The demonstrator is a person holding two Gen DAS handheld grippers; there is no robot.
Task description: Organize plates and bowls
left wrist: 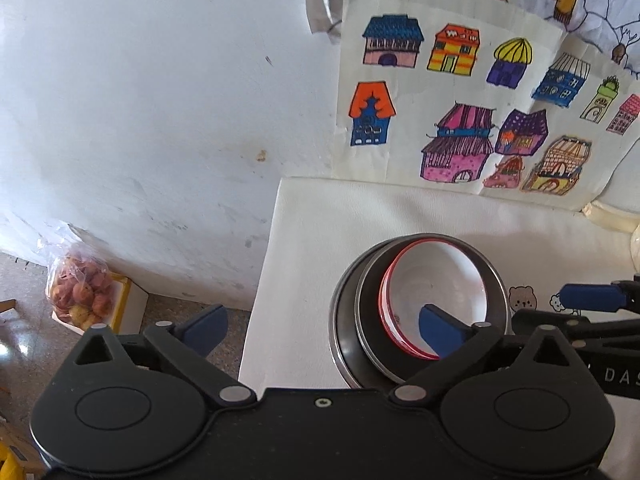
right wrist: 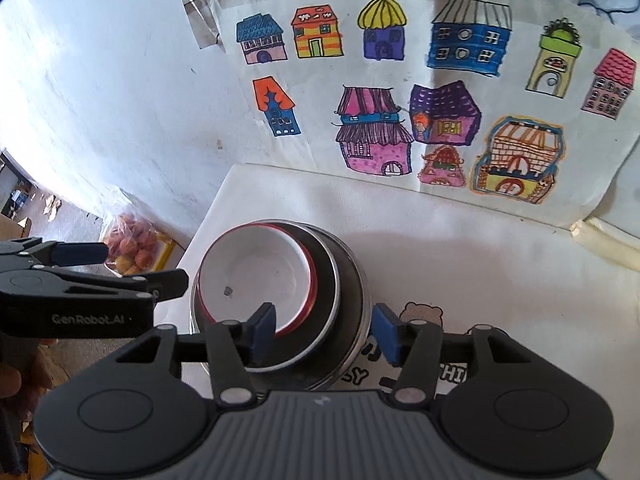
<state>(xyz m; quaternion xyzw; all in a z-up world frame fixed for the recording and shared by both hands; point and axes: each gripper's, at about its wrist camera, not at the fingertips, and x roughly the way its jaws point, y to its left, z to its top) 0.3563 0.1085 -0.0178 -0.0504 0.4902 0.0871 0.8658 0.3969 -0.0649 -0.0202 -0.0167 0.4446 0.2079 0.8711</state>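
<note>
Nested stack on white table [right wrist: 460, 248]: red-rimmed white bowl [right wrist: 256, 276] inside black bowl [right wrist: 328, 268], inside steel bowl [right wrist: 360, 300], near table's left edge. Left gripper [left wrist: 324, 326] spread wide, empty, one pad over stack. Right gripper [right wrist: 324, 332] part open, straddling stack's rims, pads clear.

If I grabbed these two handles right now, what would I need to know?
Left tongs: wide open, holding nothing.
Right tongs: open, straddling the stack's near rim without gripping.
Red-rimmed white bowl sits in a dark plate, inside a steel bowl, near the white table's left edge.
Done: these three nested.
Left: no other dishes in view; look around.
</note>
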